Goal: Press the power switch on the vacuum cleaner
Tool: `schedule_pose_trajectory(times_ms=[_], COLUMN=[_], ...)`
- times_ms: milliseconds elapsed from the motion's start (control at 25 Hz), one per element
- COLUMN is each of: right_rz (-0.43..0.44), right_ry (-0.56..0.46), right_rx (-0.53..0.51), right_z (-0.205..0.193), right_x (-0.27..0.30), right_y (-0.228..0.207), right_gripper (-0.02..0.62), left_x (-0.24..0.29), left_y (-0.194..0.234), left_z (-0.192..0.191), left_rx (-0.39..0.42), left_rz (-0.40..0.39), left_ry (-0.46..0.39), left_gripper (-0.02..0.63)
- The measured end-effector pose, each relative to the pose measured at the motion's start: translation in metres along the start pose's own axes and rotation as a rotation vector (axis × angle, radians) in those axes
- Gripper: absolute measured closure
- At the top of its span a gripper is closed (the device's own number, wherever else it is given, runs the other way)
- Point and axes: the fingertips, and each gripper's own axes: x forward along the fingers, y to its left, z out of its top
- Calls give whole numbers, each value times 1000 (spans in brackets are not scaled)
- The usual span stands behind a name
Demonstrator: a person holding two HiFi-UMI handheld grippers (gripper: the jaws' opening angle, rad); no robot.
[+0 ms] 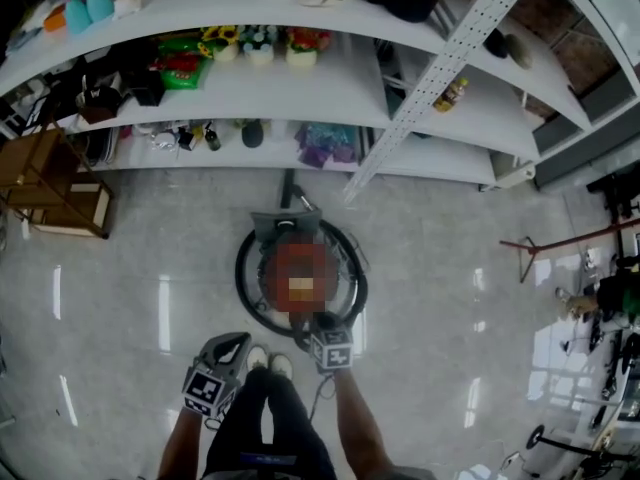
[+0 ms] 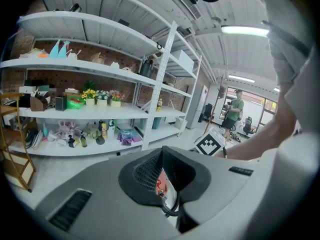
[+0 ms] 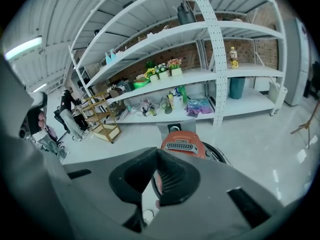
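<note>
Now holds right tool (image 1: 323, 321), jaws together and empty, near red vacuum cleaner (image 3: 182, 146). Holds left tool (image 1: 238, 345) likewise. Cannot read its small print.

We read this as a lab-type test space, not a home. Tall white metal shelving (image 1: 420, 118) runs along a brick wall (image 3: 250, 46), and its shelves carry mixed props such as potted flowers (image 1: 258, 46) and small bottles (image 2: 102, 129). The floor (image 1: 450, 258) is pale, glossy and wide. Strip lights (image 2: 245, 30) sit on a panelled ceiling. A wooden rack (image 1: 50, 183) stands at the shelving's left end. A person (image 2: 234, 111) stands by the far doorway.
</note>
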Motion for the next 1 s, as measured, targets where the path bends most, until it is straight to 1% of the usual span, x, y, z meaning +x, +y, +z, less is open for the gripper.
schedule_pose_trajectory(times_ms=[80, 240, 360, 520, 680, 800, 920, 1000], right_rz=[-5, -3, -10, -13, -26, -19, -5, 2], right_ry=[-15, -40, -54, -88, -92, -107, -89, -97], right_rx=[4, 19, 21, 14, 21, 26, 43, 43], right_z=[8, 23, 28, 46, 51, 65, 62, 67], right_x=[-11, -32, -44, -64, -80, -94, -98, -104], right_y=[3, 11, 15, 29, 30, 36, 33, 35], right_gripper=[583, 583, 583, 583, 583, 583, 583, 583], left_x=[-5, -17, -25, -39, -51, -57, -61, -65], left_y=[-6, -16, -23, -29, -35, -38, -45, -48], left_z=[10, 37, 54, 72, 91, 104, 118, 125], left_rx=[6, -33, -20, 4, 4, 9, 14, 20], left_rz=[-3, -9, -17, -28, -31, -28, -24, -22], left_ry=[-18, -59, -89, -100, -109, -115, -118, -127], left_gripper=[598, 598, 598, 598, 598, 598, 598, 598])
